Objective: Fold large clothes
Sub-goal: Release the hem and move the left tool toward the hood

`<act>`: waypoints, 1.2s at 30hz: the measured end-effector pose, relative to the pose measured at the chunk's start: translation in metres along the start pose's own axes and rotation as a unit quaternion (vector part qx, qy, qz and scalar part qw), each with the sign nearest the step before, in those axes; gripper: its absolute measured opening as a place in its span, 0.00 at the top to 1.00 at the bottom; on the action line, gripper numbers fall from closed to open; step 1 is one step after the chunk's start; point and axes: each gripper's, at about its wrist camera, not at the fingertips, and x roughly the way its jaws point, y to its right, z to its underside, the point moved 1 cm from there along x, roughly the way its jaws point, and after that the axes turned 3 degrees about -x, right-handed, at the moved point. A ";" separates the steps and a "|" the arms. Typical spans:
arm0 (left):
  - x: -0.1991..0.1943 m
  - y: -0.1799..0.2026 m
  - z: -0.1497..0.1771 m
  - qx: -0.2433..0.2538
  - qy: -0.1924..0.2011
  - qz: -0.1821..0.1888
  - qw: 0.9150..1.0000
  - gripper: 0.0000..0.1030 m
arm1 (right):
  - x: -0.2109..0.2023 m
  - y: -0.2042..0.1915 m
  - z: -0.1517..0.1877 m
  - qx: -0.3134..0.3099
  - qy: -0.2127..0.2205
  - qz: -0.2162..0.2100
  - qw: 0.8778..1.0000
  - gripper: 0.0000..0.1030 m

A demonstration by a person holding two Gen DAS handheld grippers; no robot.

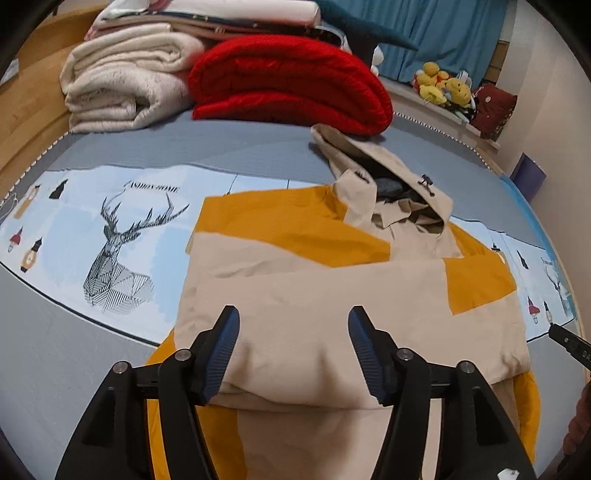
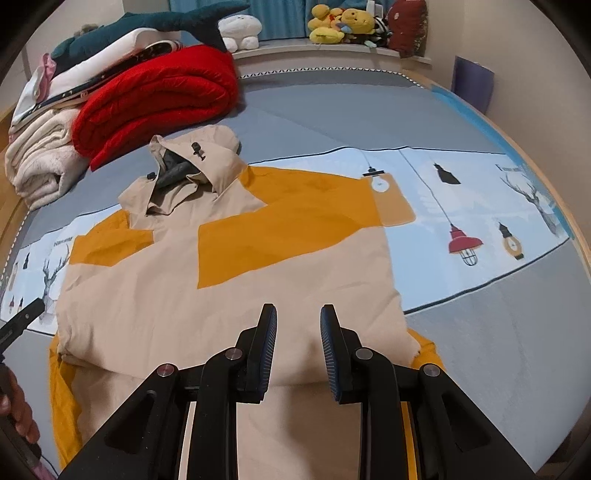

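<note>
A beige and mustard-yellow hooded jacket lies flat on the bed, its sleeves folded across the body and its hood pointing away. It also shows in the right wrist view. My left gripper is open and empty, just above the jacket's near folded edge. My right gripper is open and empty, over the near right part of the jacket. The tip of the right gripper shows at the right edge of the left wrist view, and the left gripper's tip shows at the left edge of the right wrist view.
The bed sheet is grey and light blue with deer and lamp prints. A folded red quilt, cream blankets and stacked bedding lie at the far side. Plush toys sit on a ledge by the blue curtain.
</note>
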 end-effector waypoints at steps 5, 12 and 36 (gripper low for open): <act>0.004 0.015 0.002 0.026 0.024 -0.011 0.999 0.42 | -0.007 0.006 -0.002 -0.004 0.008 0.005 1.000 0.75; 0.003 0.016 -0.007 0.026 0.057 -0.015 0.998 0.42 | -0.014 0.019 -0.013 -0.009 0.022 0.032 0.999 0.30; 0.181 0.076 -0.186 0.021 0.006 -0.014 1.000 0.80 | 0.009 0.050 -0.027 -0.005 0.011 0.040 0.999 0.61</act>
